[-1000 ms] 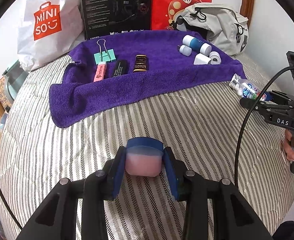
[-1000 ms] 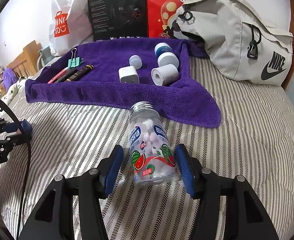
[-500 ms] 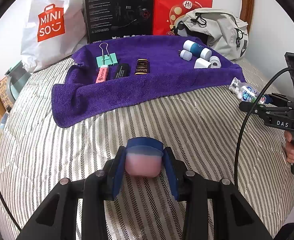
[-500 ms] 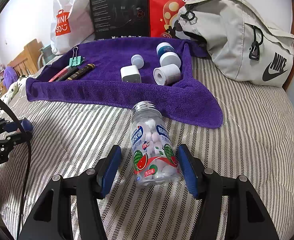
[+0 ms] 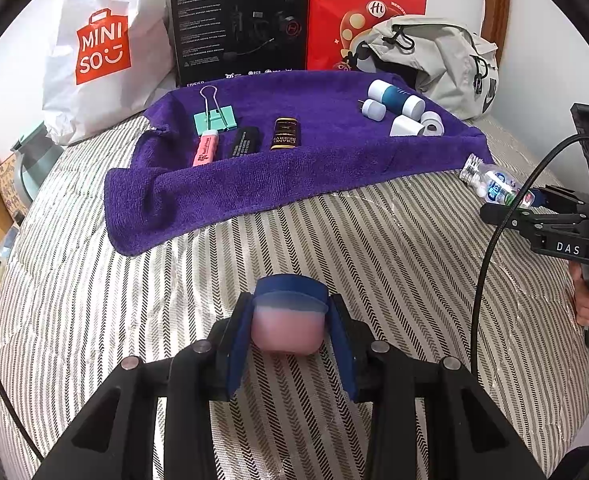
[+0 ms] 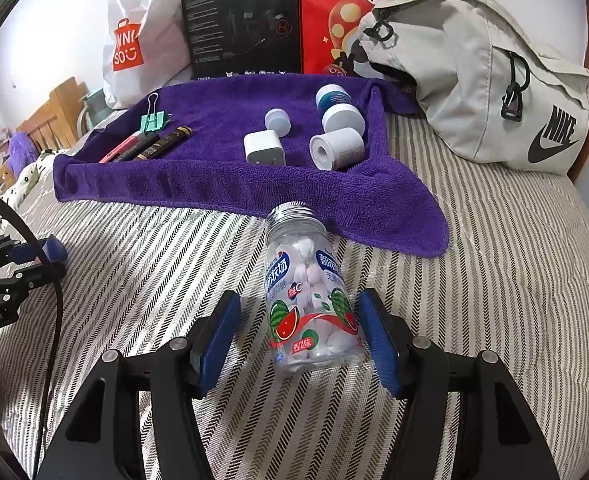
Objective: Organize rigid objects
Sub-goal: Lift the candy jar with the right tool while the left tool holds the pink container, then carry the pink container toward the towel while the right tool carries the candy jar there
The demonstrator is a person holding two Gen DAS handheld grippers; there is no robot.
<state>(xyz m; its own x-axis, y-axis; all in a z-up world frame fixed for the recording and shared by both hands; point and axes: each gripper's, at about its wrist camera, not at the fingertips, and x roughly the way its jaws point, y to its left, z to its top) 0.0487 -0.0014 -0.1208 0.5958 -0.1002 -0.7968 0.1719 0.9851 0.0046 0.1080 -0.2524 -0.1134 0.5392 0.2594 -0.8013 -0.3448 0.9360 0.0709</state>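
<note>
Left tongs point(image 5: 290, 332) pinch a pink eraser point(image 5: 288, 330) for carrying; right tongs point(image 6: 298, 340), spread, straddle the candy bottle point(image 6: 308, 300) lying toward twelve o'clock, ready to clamp.

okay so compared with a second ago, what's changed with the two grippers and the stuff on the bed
Very little. The right gripper has eased back slightly from the purple towel, open around the candy bottle lying on the striped bedcover; its jaws have not closed. The left gripper has also pulled back a little and stays clamped on the pink jar. Everything on the towel is unmoved.
</note>
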